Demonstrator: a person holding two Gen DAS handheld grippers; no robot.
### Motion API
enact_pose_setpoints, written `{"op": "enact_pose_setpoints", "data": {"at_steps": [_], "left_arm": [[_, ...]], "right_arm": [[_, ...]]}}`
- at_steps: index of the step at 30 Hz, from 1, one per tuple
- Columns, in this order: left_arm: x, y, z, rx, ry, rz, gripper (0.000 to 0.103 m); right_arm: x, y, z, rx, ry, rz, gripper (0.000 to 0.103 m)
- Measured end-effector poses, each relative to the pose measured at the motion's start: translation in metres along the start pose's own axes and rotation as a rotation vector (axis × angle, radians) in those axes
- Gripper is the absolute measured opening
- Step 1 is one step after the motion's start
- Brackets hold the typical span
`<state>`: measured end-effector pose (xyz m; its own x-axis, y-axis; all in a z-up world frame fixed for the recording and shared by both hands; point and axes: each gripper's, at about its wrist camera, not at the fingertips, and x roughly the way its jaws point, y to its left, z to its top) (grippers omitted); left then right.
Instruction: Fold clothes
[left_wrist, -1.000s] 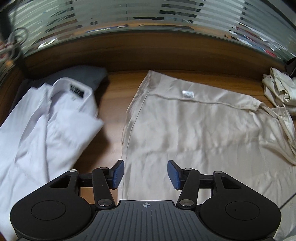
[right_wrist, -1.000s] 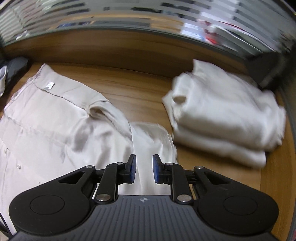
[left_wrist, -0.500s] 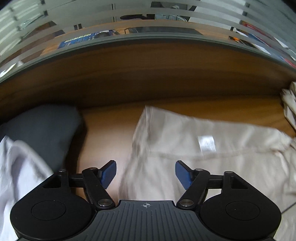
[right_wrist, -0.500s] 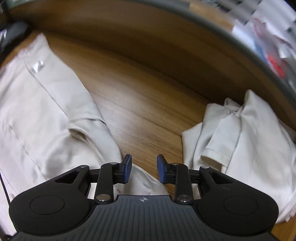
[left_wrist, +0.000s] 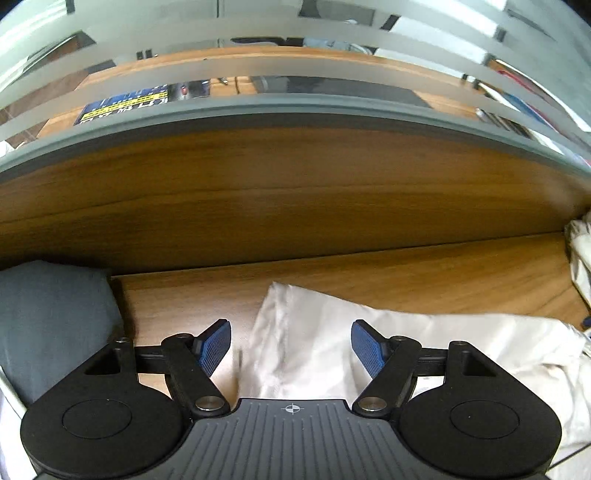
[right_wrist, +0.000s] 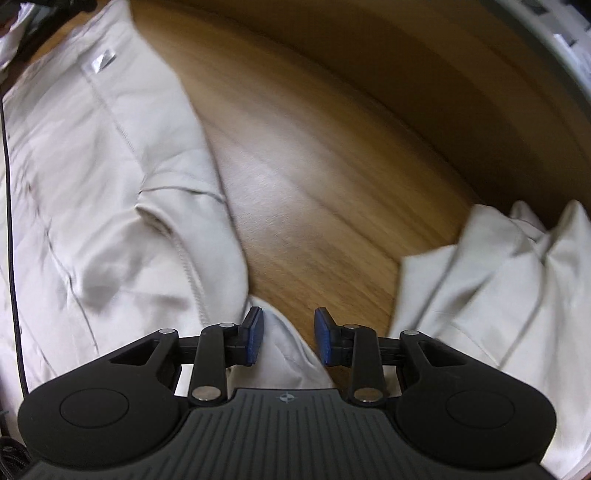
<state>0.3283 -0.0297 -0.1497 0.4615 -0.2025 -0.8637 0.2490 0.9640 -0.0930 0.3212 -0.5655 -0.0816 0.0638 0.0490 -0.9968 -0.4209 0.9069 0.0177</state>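
Over the beige shirt, both hand-held grippers open, empty.

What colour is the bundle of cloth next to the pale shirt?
Dark grey. It shows best in the left wrist view.

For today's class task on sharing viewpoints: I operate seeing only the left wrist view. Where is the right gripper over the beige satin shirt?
Observer: The right gripper hovers open above a sleeve end of the beige satin shirt; its pads do not pinch the cloth.
Operator: Any marker on the shirt?
Observer: A small white label sits on its far seam.
Operator: Any hazards nearby?
Observer: A thin black cable runs along the shirt at the picture's left edge.
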Motion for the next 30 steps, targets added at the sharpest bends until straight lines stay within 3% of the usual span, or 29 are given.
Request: {"op": "enact_pose_setpoints", "data": {"at_steps": [2, 4, 7, 12, 16, 20, 23, 30], "left_arm": [[-0.007, -0.004, -0.004, 0.005, -0.001, -0.002, 0.074], [-0.017, -0.007, -0.01, 0.006, -0.006, -0.002, 0.074], [-0.035, -0.01, -0.018, 0.0, -0.024, -0.005, 0.074], [-0.068, -0.014, -0.034, 0.003, -0.061, 0.0, 0.074], [-0.095, -0.019, -0.049, -0.009, -0.085, -0.001, 0.074], [-0.12, -0.029, -0.067, -0.004, -0.104, 0.0, 0.074], [-0.131, -0.036, -0.081, 0.001, -0.104, -0.001, 0.074], [-0.14, -0.05, -0.105, 0.033, -0.076, -0.017, 0.074]], "right_arm": [[0.002, 0.002, 0.001, -0.016, 0.015, 0.019, 0.028], [-0.001, 0.002, 0.0, -0.007, 0.018, 0.028, 0.002], [-0.016, 0.004, -0.007, 0.01, -0.025, 0.04, 0.001], [-0.077, 0.022, -0.034, 0.091, -0.21, 0.002, 0.001], [-0.129, 0.051, -0.057, 0.136, -0.358, -0.02, 0.001], [-0.162, 0.089, -0.099, 0.143, -0.438, 0.015, 0.001], [-0.162, 0.117, -0.126, 0.158, -0.429, 0.036, 0.001], [-0.109, 0.169, -0.198, 0.238, -0.273, 0.086, 0.001]]}}
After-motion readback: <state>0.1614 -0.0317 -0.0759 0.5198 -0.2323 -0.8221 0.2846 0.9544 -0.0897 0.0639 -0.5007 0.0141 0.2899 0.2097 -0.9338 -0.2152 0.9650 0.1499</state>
